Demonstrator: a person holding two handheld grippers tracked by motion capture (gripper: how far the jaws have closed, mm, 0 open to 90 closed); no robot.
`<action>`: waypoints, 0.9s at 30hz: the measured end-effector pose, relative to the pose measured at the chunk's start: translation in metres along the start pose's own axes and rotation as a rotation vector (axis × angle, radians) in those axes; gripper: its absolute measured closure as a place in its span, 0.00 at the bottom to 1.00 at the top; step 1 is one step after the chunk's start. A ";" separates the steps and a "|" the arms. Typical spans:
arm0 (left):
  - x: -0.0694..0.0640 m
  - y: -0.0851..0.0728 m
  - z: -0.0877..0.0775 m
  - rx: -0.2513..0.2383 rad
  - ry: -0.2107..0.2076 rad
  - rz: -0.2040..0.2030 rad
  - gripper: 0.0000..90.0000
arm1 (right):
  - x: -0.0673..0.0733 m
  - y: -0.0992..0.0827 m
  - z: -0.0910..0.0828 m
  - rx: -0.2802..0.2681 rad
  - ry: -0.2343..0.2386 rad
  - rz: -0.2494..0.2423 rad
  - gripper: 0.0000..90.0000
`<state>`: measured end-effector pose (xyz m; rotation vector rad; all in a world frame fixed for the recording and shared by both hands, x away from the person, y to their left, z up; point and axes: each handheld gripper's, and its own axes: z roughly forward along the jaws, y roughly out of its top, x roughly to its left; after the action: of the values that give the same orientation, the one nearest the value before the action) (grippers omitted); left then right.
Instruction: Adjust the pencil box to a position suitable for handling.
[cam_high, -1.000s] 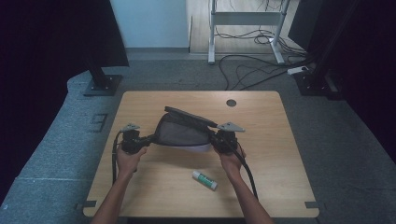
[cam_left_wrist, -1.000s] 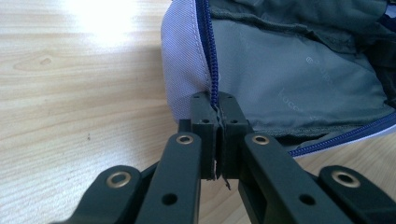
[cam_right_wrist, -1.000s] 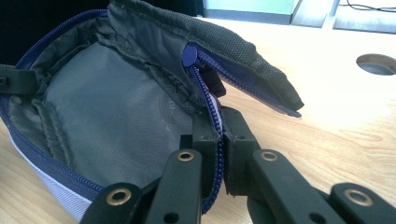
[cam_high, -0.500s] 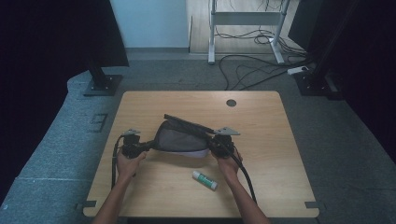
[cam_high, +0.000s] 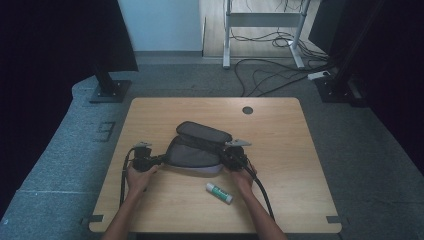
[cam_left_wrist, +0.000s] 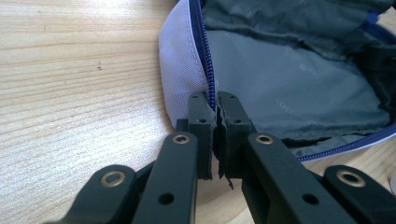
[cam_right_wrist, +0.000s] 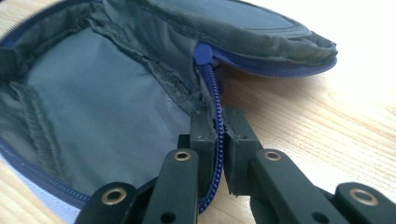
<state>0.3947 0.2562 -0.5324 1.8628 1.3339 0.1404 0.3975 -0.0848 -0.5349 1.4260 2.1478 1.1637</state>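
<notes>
Holding an open pouch (cam_high: 192, 152) by both ends, mid-table (cam_high: 300, 200), slightly near of centre. Left gripper (cam_high: 161, 160) clamped on pouch's left rim; in left gripper view, jaws nearly closed with blue zipper tape (cam_left_wrist: 211, 95) and lilac edge fabric pinched between pads. Right gripper (cam_high: 225, 156) clamped on right rim; in right gripper view, zipper (cam_right_wrist: 215, 140) runs straight down between the pads, zipper pull (cam_right_wrist: 203, 53) just beyond the tips. Jaws on both sides eased open a touch just now, rim still between pads on each. Pouch mouth gaping toward near side, grey lining (cam_right_wrist: 93, 121) visible, dark flap (cam_high: 204, 132) lifted on far side. Pouch bottom looks resting on tabletop. Left hand (cam_high: 137, 176) and right hand (cam_high: 241, 179) low behind grippers, cables (cam_high: 262, 192) trailing toward near edge. Glue stick (cam_high: 219, 193) lying on table near of pouch, just left of right hand, not touching pouch. Round hole (cam_high: 247, 110) in tabletop at far side, well apart from pouch.
</notes>
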 end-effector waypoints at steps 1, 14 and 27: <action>-0.001 0.000 0.000 0.003 0.001 0.005 0.94 | -0.001 0.000 0.001 0.003 0.001 0.001 0.90; -0.006 0.000 -0.002 -0.033 0.067 0.028 0.41 | -0.008 0.004 -0.008 -0.070 -0.017 0.044 0.46; -0.007 -0.002 -0.021 -0.063 0.059 0.059 0.37 | -0.014 -0.002 -0.033 -0.105 0.027 0.005 0.43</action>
<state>0.3799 0.2621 -0.5175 1.8585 1.2997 0.2667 0.3816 -0.1127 -0.5184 1.3787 2.0695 1.2839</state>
